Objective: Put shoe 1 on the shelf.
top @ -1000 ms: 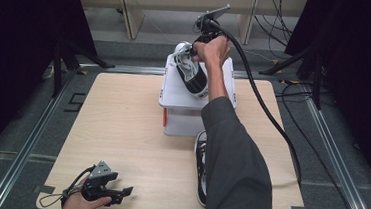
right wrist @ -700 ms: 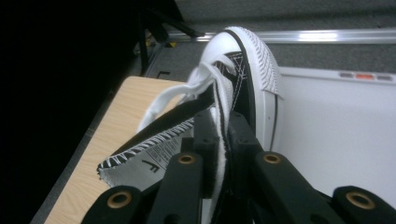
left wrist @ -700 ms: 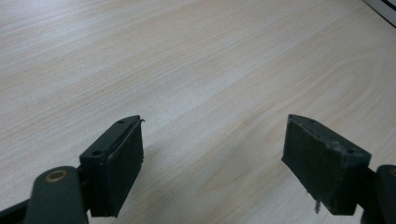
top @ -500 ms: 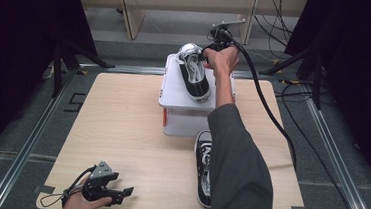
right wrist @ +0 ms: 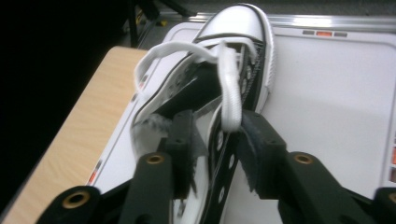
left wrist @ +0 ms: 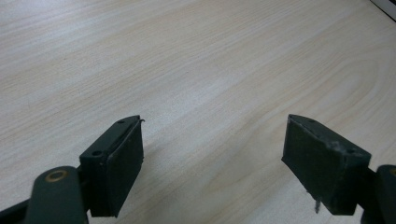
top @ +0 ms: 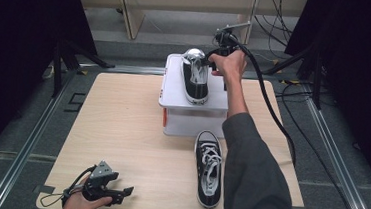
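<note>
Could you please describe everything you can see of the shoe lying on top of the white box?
The shoe is a black canvas sneaker with white laces, sole and rubber toe cap. It lies sole-down on the white box. The right gripper straddles its collar side, its jaws having just been opening, no longer squeezing it.

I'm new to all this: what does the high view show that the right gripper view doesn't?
High view alone: a second sneaker on the wooden table, plus the left gripper resting near the person's edge. Right gripper view alone: the right gripper close up, its jaws just opening on either side of the shoe's side wall. Both: the sneaker lying on the white box.
</note>
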A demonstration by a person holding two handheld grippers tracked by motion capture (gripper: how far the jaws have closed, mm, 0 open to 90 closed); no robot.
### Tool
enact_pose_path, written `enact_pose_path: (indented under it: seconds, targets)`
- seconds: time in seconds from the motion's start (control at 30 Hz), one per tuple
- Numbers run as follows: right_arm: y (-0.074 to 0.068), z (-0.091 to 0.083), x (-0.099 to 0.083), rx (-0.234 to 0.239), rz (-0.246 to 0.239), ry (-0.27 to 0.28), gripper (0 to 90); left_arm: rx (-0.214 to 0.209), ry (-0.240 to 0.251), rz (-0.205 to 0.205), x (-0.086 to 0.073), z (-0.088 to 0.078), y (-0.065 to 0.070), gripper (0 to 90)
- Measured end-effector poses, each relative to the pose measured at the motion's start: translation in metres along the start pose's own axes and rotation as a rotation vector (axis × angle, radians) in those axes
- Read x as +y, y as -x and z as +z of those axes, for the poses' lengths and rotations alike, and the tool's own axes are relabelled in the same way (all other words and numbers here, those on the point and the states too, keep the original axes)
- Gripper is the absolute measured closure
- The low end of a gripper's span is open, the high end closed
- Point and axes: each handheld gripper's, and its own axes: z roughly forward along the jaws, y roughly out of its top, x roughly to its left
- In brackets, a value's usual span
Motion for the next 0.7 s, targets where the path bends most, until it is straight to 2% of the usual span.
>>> enact_pose_path:
  seconds: [0.03,0.1,0.17,0.2,0.27,0.33,0.43,0.6,0.63,0.7]
  targets:
    - [-0.003,-0.005,-0.001,0.011,-0.002,-0.001,65.4,0.004,-0.007,-0.001,0.0,0.0,0.0,19.7]
    - [-0.009,-0.017,-0.003,0.048,-0.038,-0.004,65.0,0.001,-0.004,-0.003,0.0,0.001,0.001,19.7]
    - [-0.013,-0.027,-0.007,0.09,-0.103,0.009,64.9,0.002,-0.003,0.004,0.0,0.002,0.003,19.7]
    - [-0.017,-0.032,-0.009,0.117,-0.116,0.012,65.0,0.003,-0.004,0.006,0.0,0.002,0.003,19.7]
    - [-0.025,-0.039,-0.015,0.159,-0.173,-0.006,65.8,0.003,-0.009,0.006,0.0,0.002,0.003,19.7]
    - [-0.031,-0.044,-0.023,0.198,-0.203,-0.022,66.4,0.004,-0.018,0.002,0.0,0.002,0.002,19.7]
    - [-0.038,-0.044,-0.032,0.209,-0.243,-0.058,67.7,0.002,-0.008,-0.01,0.0,0.002,0.002,19.7]
    - [-0.044,-0.03,-0.038,0.198,-0.312,-0.113,70.9,0.008,-0.011,-0.002,0.0,0.001,-0.001,19.7]
    - [-0.046,-0.028,-0.038,0.186,-0.301,-0.126,72.2,0.006,-0.01,-0.007,-0.001,0.002,-0.001,19.7]
    - [-0.046,-0.022,-0.038,0.173,-0.319,-0.141,74.2,0.004,-0.009,-0.022,-0.001,0.003,0.0,19.7]
